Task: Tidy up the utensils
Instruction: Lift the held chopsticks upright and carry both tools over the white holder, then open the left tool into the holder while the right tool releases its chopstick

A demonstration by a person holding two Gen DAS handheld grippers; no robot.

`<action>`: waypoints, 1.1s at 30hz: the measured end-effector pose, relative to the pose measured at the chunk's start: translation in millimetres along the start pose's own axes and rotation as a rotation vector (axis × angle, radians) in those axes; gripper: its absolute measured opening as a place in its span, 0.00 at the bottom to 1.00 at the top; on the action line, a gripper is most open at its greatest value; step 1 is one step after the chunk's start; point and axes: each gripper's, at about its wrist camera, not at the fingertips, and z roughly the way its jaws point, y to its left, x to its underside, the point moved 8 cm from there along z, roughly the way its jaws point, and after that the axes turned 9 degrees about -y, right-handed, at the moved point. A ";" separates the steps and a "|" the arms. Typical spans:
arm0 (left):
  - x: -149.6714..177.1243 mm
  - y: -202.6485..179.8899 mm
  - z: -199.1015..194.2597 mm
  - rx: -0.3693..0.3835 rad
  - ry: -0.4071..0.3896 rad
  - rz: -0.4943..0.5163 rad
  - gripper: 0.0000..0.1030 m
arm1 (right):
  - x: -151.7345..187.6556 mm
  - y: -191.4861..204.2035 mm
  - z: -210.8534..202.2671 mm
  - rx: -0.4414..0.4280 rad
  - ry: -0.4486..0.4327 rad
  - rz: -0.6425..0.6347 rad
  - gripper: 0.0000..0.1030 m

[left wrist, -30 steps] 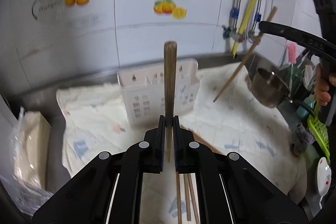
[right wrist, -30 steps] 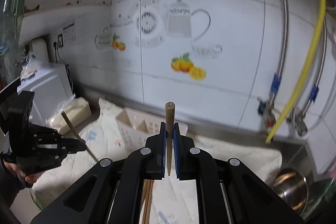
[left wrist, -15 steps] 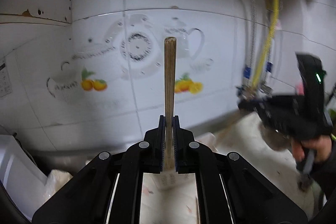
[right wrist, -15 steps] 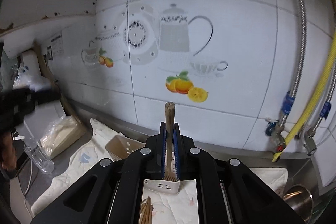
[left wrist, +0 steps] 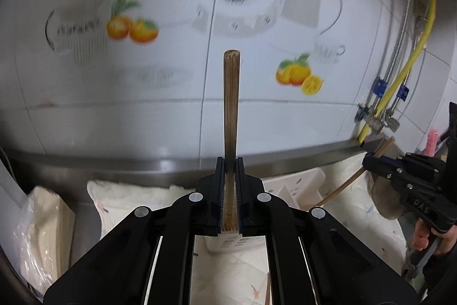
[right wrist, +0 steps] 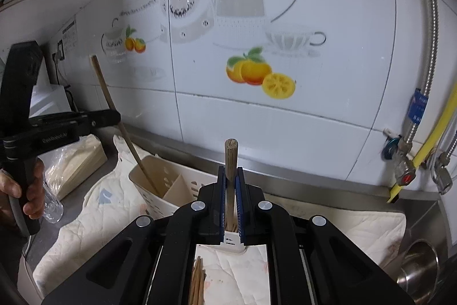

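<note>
Left hand-held gripper (left wrist: 230, 179) pinches a wooden chopstick (left wrist: 230, 105), its lower tip inside the white utensil holder (right wrist: 160, 185) (leftmost compartment). Right hand-held gripper (right wrist: 230, 185) pinches another chopstick (right wrist: 230, 159) over the holder. Loose chopsticks (right wrist: 197, 285) lie on the surface cloth (right wrist: 94, 216).

Steel counter (right wrist: 328, 185); quilted cloth (right wrist: 94, 216) on it; plastic-wrapped packet (right wrist: 77, 162) beside.

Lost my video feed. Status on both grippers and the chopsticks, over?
Left gripper shut on wooden chopstick, tip inside white plastic utensil holder. Right gripper shut on second wooden chopstick, above holder. Nothing blocking.
</note>
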 end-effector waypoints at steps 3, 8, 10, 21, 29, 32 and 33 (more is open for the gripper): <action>9.7 3.6 5.2 0.002 0.022 -0.006 0.06 | 6.8 -1.3 4.4 0.004 0.014 0.004 0.06; 22.9 5.8 12.0 -0.007 0.051 -0.002 0.07 | 12.8 -3.2 8.6 0.012 0.028 0.006 0.06; 25.0 7.2 13.0 -0.005 0.056 -0.006 0.08 | 12.6 -4.2 7.8 0.019 0.027 0.003 0.06; 14.2 1.0 -13.1 -0.019 0.011 0.005 0.43 | 0.6 -7.8 -21.9 0.030 -0.029 0.008 0.13; 26.3 -8.3 -56.1 -0.036 -0.031 0.020 0.63 | 17.4 4.9 -65.0 0.009 -0.061 -0.001 0.24; 39.9 -12.5 -69.7 -0.037 -0.034 0.017 0.69 | 41.0 13.7 -78.4 -0.010 -0.042 0.003 0.26; 46.0 -14.1 -74.4 -0.039 -0.032 0.016 0.70 | 46.6 15.3 -80.3 -0.014 -0.038 0.005 0.27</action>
